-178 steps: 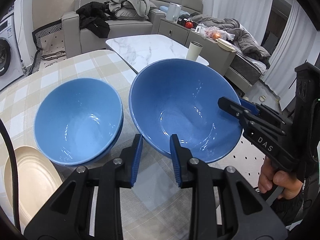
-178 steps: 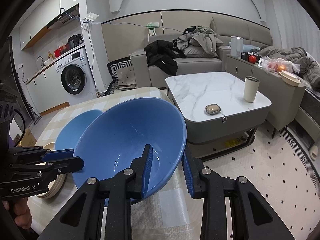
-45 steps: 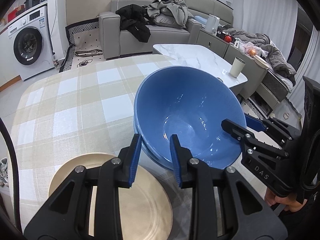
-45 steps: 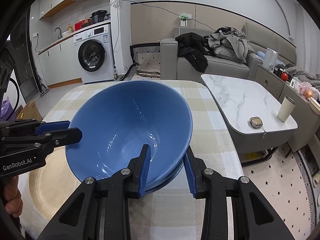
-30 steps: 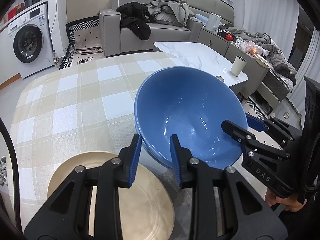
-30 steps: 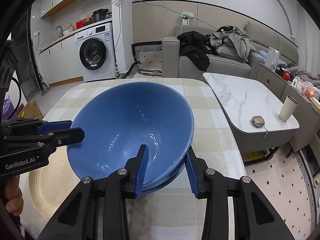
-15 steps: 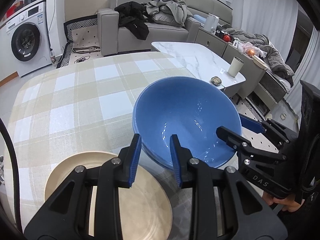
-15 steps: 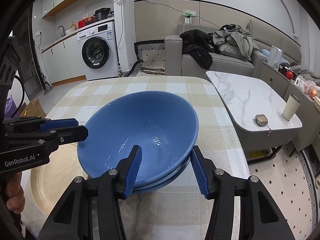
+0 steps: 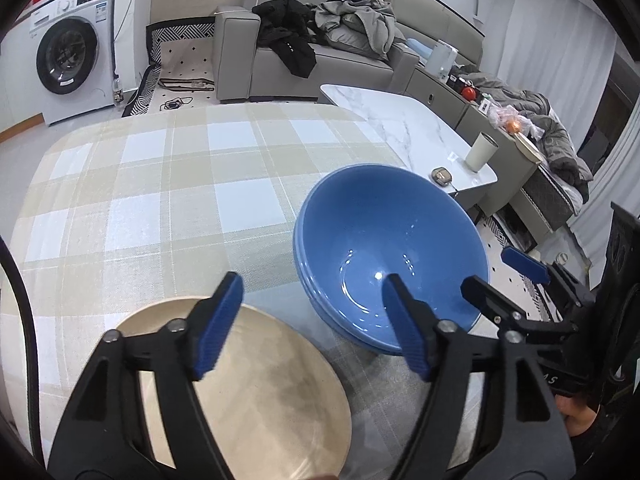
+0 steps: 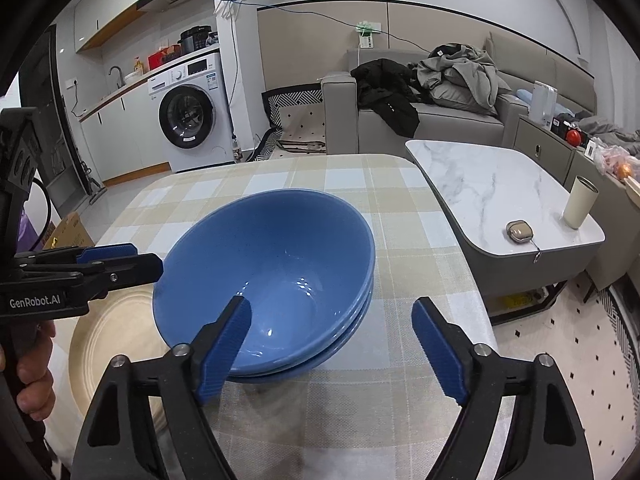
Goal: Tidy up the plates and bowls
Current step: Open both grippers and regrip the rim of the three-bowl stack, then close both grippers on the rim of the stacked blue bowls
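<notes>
Blue bowls [image 9: 384,240] sit nested in one stack on the checked tablecloth; the stack also shows in the right wrist view [image 10: 276,264]. A beige plate [image 9: 256,404] lies on the table just left of the stack; it also shows in the right wrist view [image 10: 108,336]. My left gripper [image 9: 314,326] is open and empty, above the gap between plate and bowls. My right gripper [image 10: 332,350] is open and empty, its jaws spread at the near rim of the stack. Each gripper shows in the other's view, the right [image 9: 512,276] and the left [image 10: 116,258].
The table's checked cloth [image 9: 160,184] stretches away behind the bowls. Its right edge [image 10: 472,288] lies close to the stack. A marble coffee table [image 10: 500,188] with a cup [image 10: 580,202] stands beyond that edge. A sofa and washing machine stand further back.
Both grippers have let go of the top blue bowl and opened wide. The bowl now rests level in the stack. Both grippers have drawn back a little.
</notes>
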Available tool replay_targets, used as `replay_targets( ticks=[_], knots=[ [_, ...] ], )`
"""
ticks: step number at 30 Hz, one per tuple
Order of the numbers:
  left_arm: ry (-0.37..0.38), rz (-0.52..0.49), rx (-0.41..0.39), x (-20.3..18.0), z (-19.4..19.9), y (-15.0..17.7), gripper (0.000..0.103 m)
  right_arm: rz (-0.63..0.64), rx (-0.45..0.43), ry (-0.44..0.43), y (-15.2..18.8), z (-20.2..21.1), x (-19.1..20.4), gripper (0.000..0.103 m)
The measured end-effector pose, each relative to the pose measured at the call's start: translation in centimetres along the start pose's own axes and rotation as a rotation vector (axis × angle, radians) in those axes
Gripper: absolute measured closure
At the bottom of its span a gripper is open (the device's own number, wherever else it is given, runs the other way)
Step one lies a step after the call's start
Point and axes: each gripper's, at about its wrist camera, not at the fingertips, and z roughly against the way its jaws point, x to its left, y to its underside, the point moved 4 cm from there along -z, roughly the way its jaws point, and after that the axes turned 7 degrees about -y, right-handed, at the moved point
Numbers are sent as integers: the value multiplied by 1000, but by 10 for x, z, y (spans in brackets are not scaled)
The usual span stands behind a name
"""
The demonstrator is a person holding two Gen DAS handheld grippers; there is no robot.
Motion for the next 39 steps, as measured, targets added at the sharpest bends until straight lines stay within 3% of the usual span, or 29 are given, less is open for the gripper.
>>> replay_targets(
  ticks=[3, 6, 24, 29, 32, 37, 39],
  knots=[
    [3, 25, -3, 5, -1, -2, 17, -27, 3, 13, 0, -1, -5, 6],
    [-2, 39, -4, 8, -2, -2, 1, -61, 3, -1, 1, -2, -10, 3],
    [112, 150, 72, 12, -46, 1, 2, -187, 23, -152, 13, -24, -23, 3],
    [142, 162, 107, 10, -62, 1, 23, -211, 20, -199, 15, -28, -25, 4],
    [179, 157, 109, 7, -68, 1, 37, -212, 22, -217, 16, -30, -22, 13],
    [169, 126, 115, 1, -76, 0, 57, -225, 33, -262, 14, -36, -19, 30],
    [162, 114, 113, 0, -76, 1, 58, -234, 32, -273, 13, -37, -19, 35]
  ],
)
